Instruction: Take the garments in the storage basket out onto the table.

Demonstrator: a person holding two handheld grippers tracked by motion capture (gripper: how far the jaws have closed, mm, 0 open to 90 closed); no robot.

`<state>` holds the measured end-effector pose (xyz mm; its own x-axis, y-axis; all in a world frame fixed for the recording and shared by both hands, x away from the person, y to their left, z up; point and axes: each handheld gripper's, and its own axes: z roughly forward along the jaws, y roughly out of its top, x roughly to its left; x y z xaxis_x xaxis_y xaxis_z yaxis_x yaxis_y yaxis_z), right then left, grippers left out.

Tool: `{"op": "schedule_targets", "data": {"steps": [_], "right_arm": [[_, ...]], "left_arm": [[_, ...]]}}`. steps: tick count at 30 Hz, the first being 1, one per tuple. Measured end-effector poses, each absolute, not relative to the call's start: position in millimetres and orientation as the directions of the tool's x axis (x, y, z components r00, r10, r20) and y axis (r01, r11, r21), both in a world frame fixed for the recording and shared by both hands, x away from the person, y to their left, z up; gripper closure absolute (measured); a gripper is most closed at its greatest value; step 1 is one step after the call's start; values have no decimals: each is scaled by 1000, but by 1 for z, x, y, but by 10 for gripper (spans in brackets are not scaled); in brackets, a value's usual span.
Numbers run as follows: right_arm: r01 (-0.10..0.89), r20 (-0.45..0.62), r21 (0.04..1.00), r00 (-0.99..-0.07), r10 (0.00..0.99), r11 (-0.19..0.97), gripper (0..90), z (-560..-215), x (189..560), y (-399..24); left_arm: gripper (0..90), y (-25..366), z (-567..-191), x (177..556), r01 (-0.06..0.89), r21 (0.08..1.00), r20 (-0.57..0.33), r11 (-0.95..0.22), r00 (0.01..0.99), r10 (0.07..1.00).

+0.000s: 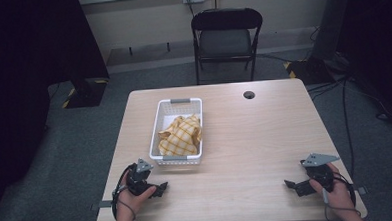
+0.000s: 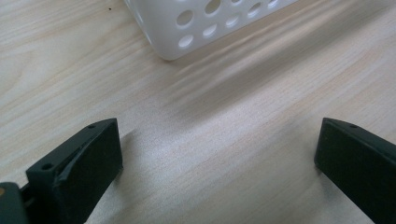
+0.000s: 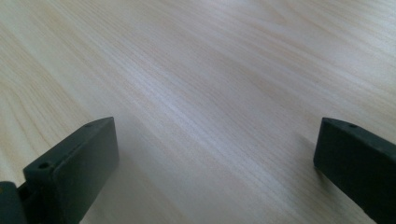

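Beside basket [image 1: 157,123], left claw [image 1: 157,188] agape

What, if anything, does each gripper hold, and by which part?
Nothing. The left gripper and right gripper are open over bare table; the cloth lies in the basket.

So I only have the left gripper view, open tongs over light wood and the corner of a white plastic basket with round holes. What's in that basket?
Observer: A crumpled yellow checked cloth lies inside the white perforated plastic basket.
Operator: Where's the other tool?
Observer: The right tongs rest low near the right front of the light wooden table, far from the basket.
Operator: Are they holding anything?
Observer: No, their jaws stand wide apart over bare wood in the right gripper view.
Operator: Anything behind the table?
Observer: A black folding chair stands on the grey floor past the far edge.
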<state>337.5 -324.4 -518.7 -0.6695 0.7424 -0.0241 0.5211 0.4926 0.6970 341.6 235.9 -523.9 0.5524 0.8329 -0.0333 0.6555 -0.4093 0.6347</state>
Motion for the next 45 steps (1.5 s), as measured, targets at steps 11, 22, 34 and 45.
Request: {"op": "schedule_targets", "data": {"steps": [11,22,34,45], "right_arm": [[521,-24,697,-670,742,493,0,-519,338,-324],[521,-24,697,-670,742,493,0,-519,337,-324],[521,-24,697,-670,742,493,0,-519,337,-324],[521,-24,697,-670,742,493,0,-519,338,-324]], "left_arm": [[24,237,-513,341,696,630,-84,-344,501,861],[33,233,-489,344,685,648,-92,-334,505,858],[36,227,-469,354,672,658,-96,-340,523,847],[37,223,-451,364,654,676,-87,-339,528,845]]}}
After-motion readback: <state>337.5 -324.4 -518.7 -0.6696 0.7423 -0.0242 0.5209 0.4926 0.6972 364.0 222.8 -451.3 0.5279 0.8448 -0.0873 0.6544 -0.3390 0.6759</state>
